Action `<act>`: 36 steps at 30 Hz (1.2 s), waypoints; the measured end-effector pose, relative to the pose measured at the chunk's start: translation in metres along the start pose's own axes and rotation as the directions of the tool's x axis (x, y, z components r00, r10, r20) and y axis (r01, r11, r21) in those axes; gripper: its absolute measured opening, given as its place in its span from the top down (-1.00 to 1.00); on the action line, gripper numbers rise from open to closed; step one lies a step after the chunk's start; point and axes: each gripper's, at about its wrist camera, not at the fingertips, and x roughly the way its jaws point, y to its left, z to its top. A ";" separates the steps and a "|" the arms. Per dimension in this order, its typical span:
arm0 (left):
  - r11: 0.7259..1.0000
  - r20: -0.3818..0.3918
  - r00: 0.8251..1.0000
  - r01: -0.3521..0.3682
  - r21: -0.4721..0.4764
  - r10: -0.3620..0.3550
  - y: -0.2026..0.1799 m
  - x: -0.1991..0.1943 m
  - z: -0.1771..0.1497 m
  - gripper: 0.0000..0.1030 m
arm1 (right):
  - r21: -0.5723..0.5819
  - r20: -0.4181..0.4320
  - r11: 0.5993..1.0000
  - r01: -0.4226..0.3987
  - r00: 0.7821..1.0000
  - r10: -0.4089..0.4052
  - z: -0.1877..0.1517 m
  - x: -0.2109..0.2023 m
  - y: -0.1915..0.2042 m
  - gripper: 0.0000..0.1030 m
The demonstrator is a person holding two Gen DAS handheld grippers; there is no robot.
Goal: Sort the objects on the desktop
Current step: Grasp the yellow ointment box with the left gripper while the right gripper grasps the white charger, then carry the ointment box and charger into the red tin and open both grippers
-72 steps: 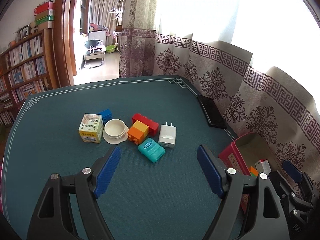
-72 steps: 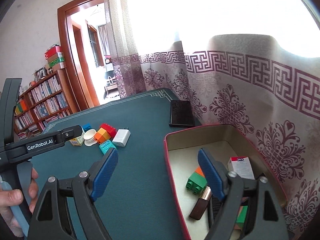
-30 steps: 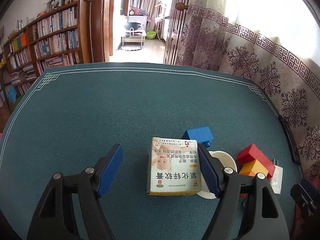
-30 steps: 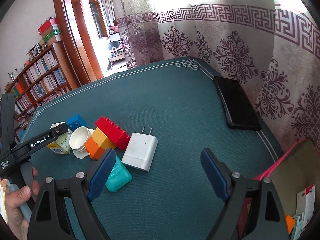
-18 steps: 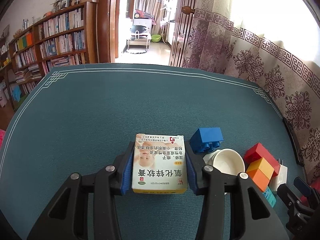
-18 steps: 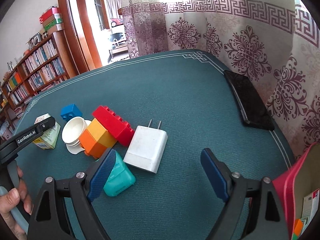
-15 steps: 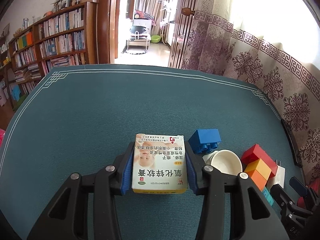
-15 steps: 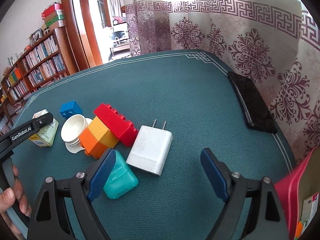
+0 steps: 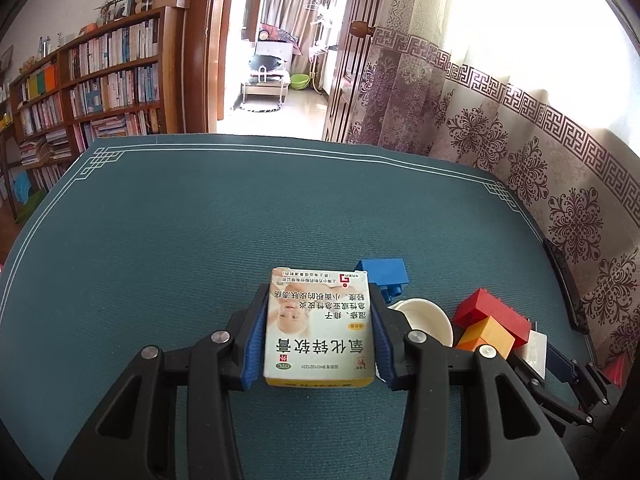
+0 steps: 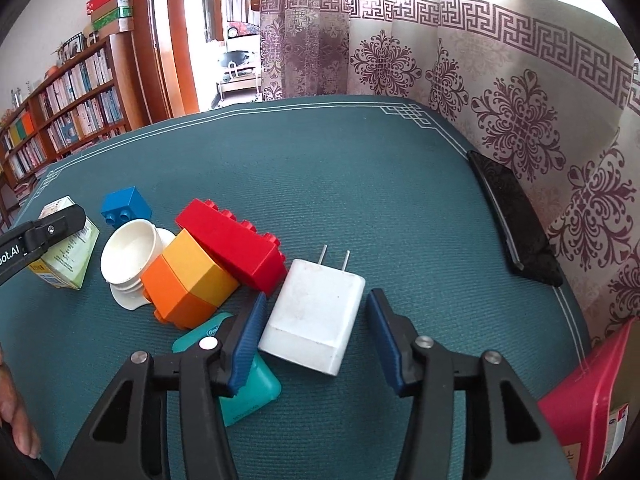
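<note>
My left gripper is shut on a white and yellow ointment box, its blue pads pressed on both sides; the box also shows in the right wrist view. My right gripper is open, its blue fingers on either side of a white plug charger lying on the green table mat, not touching it. Next to the charger lie a teal floss case, an orange-yellow brick, a red brick, a white cup and a blue brick.
A black phone lies at the mat's right edge by the patterned curtain. A red box holding sorted items stands at the lower right. The blue brick and white cup sit just right of my left gripper.
My left gripper closed on the ointment box. My right gripper moved from the red box to the charger and narrowed around it.
</note>
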 end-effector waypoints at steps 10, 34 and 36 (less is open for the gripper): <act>0.999 0.019 0.999 0.045 0.002 -0.045 -0.008 -0.013 0.002 0.07 | 0.032 0.019 0.999 -0.040 0.999 0.039 -0.009 -0.023 -0.005 0.19; 0.945 0.083 0.958 0.251 0.208 -0.273 -0.103 -0.086 -0.024 0.07 | 0.151 0.144 0.988 0.039 0.988 -0.061 -0.049 -0.152 -0.065 0.19; 0.936 0.076 0.951 0.276 0.218 -0.298 -0.109 -0.091 -0.026 0.07 | 0.169 0.145 0.984 0.060 0.986 -0.085 -0.055 -0.162 -0.076 0.19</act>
